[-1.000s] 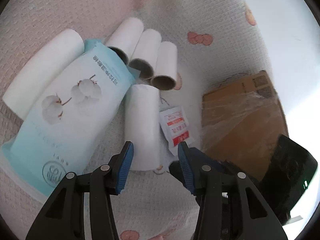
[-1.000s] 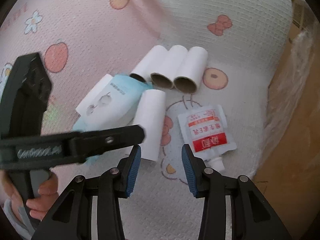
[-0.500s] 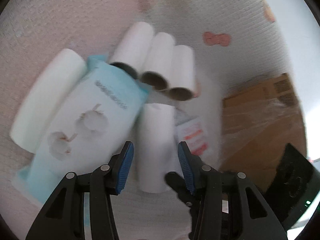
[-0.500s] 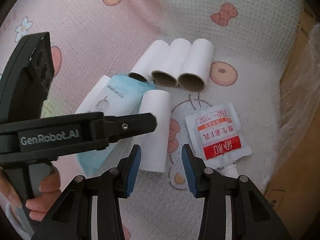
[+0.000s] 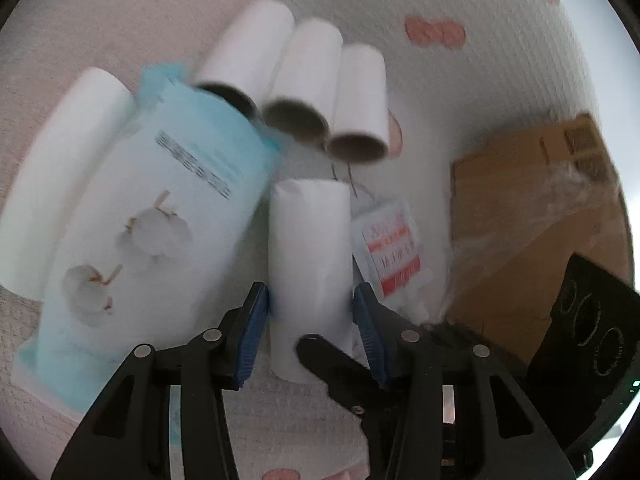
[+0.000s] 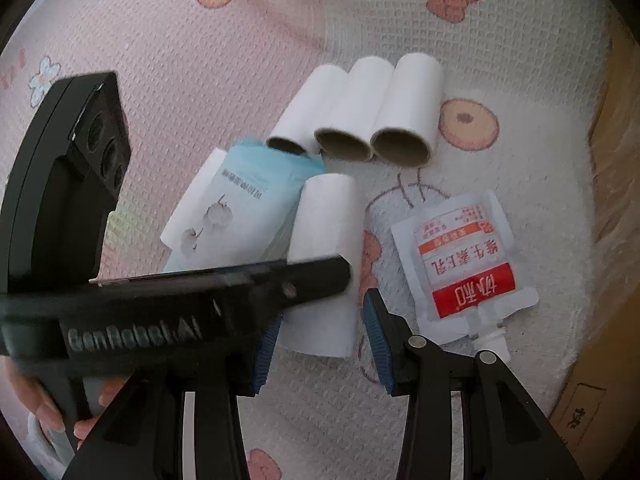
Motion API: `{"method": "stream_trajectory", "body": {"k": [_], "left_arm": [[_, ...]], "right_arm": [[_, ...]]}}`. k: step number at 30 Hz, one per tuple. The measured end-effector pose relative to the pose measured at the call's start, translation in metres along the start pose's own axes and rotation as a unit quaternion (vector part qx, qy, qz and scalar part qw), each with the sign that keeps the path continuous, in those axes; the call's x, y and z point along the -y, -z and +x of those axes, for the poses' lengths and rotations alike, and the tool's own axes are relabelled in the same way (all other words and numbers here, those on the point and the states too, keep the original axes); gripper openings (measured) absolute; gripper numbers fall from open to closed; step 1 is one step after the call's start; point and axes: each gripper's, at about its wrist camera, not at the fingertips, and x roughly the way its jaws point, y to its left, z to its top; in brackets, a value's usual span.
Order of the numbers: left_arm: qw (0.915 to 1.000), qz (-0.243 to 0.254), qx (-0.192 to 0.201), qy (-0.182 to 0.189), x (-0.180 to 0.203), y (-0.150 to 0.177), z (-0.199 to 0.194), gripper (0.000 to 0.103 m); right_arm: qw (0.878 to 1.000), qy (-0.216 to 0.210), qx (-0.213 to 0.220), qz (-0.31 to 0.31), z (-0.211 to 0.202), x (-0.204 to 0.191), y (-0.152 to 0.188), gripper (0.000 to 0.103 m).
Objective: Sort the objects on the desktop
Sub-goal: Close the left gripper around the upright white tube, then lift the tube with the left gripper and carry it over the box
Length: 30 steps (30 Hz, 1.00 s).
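**Left tongs closing around the lone roll**

The left tongs (image 5: pixel 310 294) straddle the near end of the loose white paper roll (image 5: pixel 308 248), closing, with the pads beside its flanks. I judge this a crosswise pick for sorting. Whether the pads press yet is unclear through the blur.

The right tongs (image 6: pixel 323 308) hover at that same end, moderately apart and holding nothing.

Right of the roll lies a white spouted sachet with a red band (image 6: pixel 460 264). Left of it, a pale-blue soft pack printed with cotton bolls (image 5: pixel 160 220) overlaps a long white cylinder (image 5: pixel 60 160), hiding much of it.

Beyond the roll, three white cardboard-cored tubes (image 6: pixel 360 120) lie side by side on the pink-and-white waffle cloth (image 6: pixel 200 60). Far right, a film-wrapped cardboard box (image 5: pixel 532 220) is cut off.
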Motion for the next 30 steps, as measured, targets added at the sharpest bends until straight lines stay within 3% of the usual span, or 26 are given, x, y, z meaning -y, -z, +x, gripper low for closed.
{"method": "stream_trajectory", "body": {"k": [8, 23, 30], "left_arm": [[0.9997, -0.021, 0.006, 0.013, 0.001, 0.0, 0.005, 0.048], [0.9998, -0.014, -0.008, -0.008, 0.01, -0.004, 0.011, 0.049], [0.9996, -0.003, 0.024, 0.017, 0.017, -0.003, -0.013, 0.048]], "right_arm": [[1.0, 0.013, 0.006, -0.004, -0.001, 0.0, 0.001, 0.039], [0.999, -0.024, -0.007, 0.021, 0.01, -0.007, 0.003, 0.04], [1.0, -0.01, 0.021, -0.004, -0.006, -0.033, 0.005, 0.04]]}}
